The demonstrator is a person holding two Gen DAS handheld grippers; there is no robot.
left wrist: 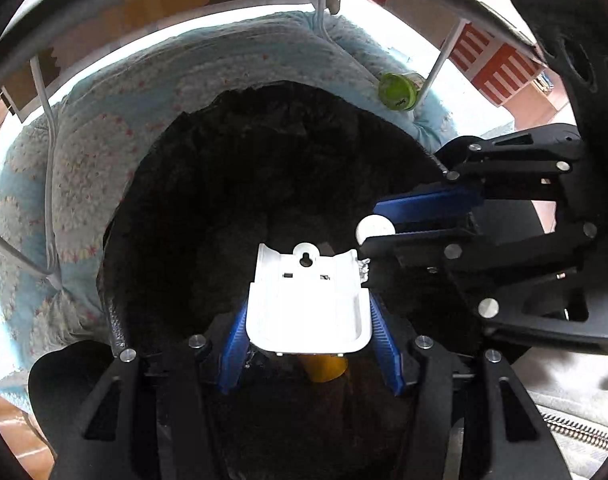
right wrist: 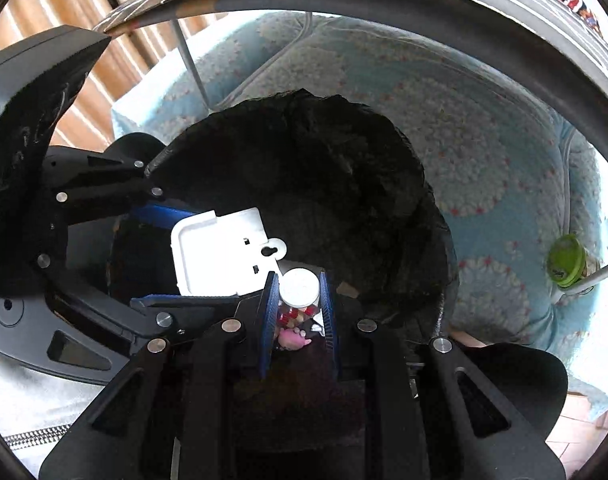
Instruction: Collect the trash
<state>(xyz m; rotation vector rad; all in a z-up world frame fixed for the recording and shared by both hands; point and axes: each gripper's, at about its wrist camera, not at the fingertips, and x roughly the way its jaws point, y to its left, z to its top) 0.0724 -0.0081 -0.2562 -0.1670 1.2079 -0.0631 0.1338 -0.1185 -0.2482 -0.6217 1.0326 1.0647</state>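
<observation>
Two grippers meet over the mouth of a black trash bag (left wrist: 264, 184), each with a piece of trash. In the left wrist view, the left gripper (left wrist: 310, 320) has its blue fingers (left wrist: 234, 344) closed against the sides of a white plastic tray (left wrist: 310, 300), a shallow moulded piece with a keyhole hanger tab at its far edge. It is held flat above the dark opening, apparently so it can fall straight in. The right gripper (left wrist: 404, 216) reaches in from the side with a white-capped item. A green-lidded container (left wrist: 398, 92) lies on the blue floral cushion (left wrist: 104, 152) behind the bag, well apart from both.

In the right wrist view, the right gripper (right wrist: 298, 304) grips a small clear bottle (right wrist: 298, 296) with a round white cap and red-and-pink contents below, held over the bag (right wrist: 324, 168) just beside the tray (right wrist: 220, 248). The green-lidded container (right wrist: 566, 260) looks like trash not yet collected.
</observation>
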